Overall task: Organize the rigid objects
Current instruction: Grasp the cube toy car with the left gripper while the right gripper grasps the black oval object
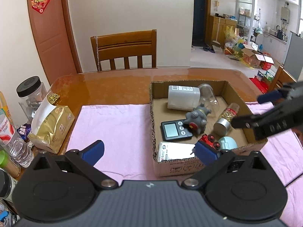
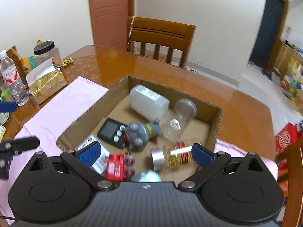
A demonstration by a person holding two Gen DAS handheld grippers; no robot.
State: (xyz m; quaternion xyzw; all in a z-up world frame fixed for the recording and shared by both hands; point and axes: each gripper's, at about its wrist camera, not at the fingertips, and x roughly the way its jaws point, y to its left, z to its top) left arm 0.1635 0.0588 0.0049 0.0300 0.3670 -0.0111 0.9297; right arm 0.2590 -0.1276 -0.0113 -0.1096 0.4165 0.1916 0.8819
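An open cardboard box (image 1: 153, 121) (image 2: 217, 124) stands on a pink cloth (image 1: 113, 124). In it lie a white plastic bottle (image 1: 182, 97), a clear cup (image 1: 208, 96), a grey toy figure (image 1: 197, 120), a black digital scale (image 1: 175, 130), a gold-filled jar with a silver lid (image 1: 225, 121) (image 2: 170, 157), a red toy vehicle (image 2: 117, 165), a teal round thing (image 1: 228, 143) and a white packet (image 1: 176, 151). My left gripper (image 1: 150, 152) is open over the box's near left corner, holding nothing. My right gripper (image 2: 145, 155) (image 1: 255, 109) is open above the box; the jar lies below between its wide-spread fingers, unpressed.
At the table's left edge stand a gold tissue pack (image 1: 53, 126), a water bottle (image 1: 11, 136) and a black-lidded plastic jar (image 1: 30, 90). A wooden chair (image 1: 125, 51) faces the far side. Bare glossy tabletop (image 1: 113, 87) lies beyond the cloth.
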